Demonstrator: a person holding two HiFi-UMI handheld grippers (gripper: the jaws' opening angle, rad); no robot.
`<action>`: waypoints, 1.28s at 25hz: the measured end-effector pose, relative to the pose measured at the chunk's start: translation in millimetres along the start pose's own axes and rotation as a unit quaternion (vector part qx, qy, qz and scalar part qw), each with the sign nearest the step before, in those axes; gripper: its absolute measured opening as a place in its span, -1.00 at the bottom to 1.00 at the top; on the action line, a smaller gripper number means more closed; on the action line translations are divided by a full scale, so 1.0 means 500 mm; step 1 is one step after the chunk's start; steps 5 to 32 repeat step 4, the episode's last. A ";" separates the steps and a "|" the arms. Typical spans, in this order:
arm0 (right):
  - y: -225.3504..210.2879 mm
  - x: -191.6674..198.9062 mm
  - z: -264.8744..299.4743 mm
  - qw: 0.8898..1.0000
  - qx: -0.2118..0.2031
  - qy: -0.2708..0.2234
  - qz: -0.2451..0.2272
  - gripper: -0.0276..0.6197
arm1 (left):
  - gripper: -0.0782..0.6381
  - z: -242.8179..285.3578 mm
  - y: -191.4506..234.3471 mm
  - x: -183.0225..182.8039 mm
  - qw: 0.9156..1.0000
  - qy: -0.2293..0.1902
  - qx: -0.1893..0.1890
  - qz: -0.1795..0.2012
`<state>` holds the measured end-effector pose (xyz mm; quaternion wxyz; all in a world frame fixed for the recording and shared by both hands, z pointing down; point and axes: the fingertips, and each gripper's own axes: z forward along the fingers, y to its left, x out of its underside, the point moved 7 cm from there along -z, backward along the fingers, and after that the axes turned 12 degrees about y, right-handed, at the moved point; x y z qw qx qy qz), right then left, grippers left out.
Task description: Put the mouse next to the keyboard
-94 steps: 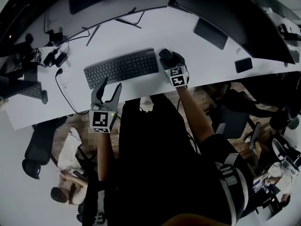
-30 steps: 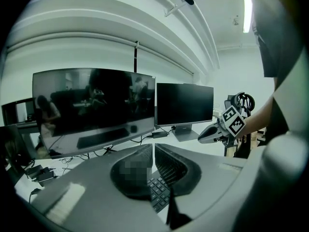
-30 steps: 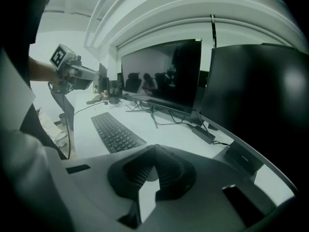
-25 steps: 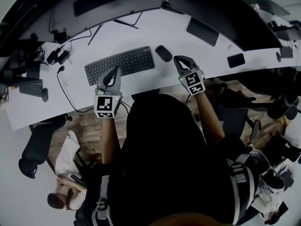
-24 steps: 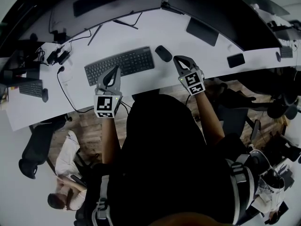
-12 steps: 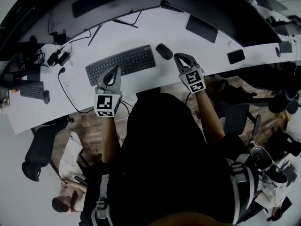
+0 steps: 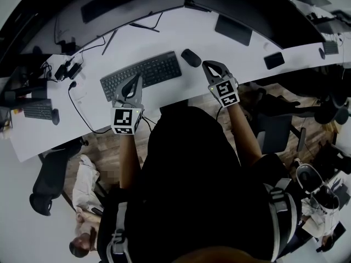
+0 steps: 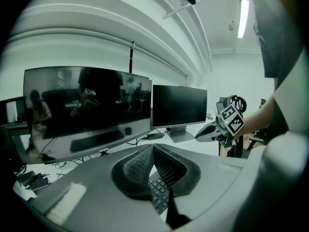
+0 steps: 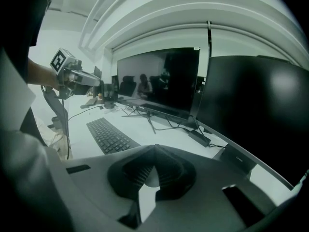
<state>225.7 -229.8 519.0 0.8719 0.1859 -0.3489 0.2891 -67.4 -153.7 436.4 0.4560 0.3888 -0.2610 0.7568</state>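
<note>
A black mouse (image 7: 191, 57) lies on the white desk (image 7: 164, 34), just right of the black keyboard (image 7: 141, 74) and apart from it. My right gripper (image 7: 207, 65) hovers a little nearer than the mouse, to its right, shut and empty. Over the keyboard's near edge my left gripper (image 7: 135, 80) is also shut with nothing in it. In the left gripper view the shut left gripper (image 8: 153, 147) stands over the keyboard (image 8: 158, 193), with the right gripper (image 8: 199, 137) off to the right. The right gripper view shows the right gripper (image 9: 154, 147), the keyboard (image 9: 108, 135) and the left gripper (image 9: 96, 83); the mouse is hidden there.
Large dark monitors (image 7: 258, 10) line the desk's far side, with cables (image 7: 148, 25) before them. A phone (image 7: 273, 61) and a dark pad (image 7: 233, 30) lie at the right. Adapters (image 7: 70, 70) and a second keyboard (image 7: 37, 109) sit at the left. A person (image 7: 88, 201) is down at the lower left.
Since the earliest frame my right gripper has drawn back from the mouse, which stays beside the keyboard, and my left jaws have gone from open to shut. The last second shows no movement.
</note>
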 end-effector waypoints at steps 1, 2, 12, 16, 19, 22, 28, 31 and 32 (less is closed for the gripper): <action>0.002 0.000 -0.001 1.000 0.002 0.000 0.000 -0.91 | -0.78 -0.001 0.000 0.002 1.000 0.000 0.001 0.001; 0.003 0.000 -0.001 1.000 0.003 0.001 0.000 -0.91 | -0.78 -0.003 0.000 0.004 1.000 0.000 0.002 0.002; 0.005 0.000 -0.001 1.000 0.007 0.002 0.001 -0.91 | -0.78 -0.006 0.001 0.007 1.000 -0.001 0.005 0.003; 0.005 0.000 -0.001 1.000 0.007 0.002 0.001 -0.91 | -0.78 -0.006 0.001 0.007 1.000 -0.001 0.005 0.003; 0.005 0.000 -0.001 1.000 0.007 0.002 0.001 -0.91 | -0.78 -0.006 0.001 0.007 1.000 -0.001 0.005 0.003; 0.005 0.000 -0.001 1.000 0.007 0.002 0.001 -0.91 | -0.78 -0.006 0.001 0.007 1.000 -0.001 0.005 0.003; 0.005 0.000 -0.001 1.000 0.007 0.002 0.001 -0.91 | -0.78 -0.006 0.001 0.007 1.000 -0.001 0.005 0.003; 0.005 0.000 -0.001 1.000 0.007 0.002 0.001 -0.91 | -0.78 -0.006 0.001 0.007 1.000 -0.001 0.005 0.003; 0.005 0.000 -0.001 1.000 0.007 0.002 0.001 -0.91 | -0.78 -0.006 0.001 0.007 1.000 -0.001 0.005 0.003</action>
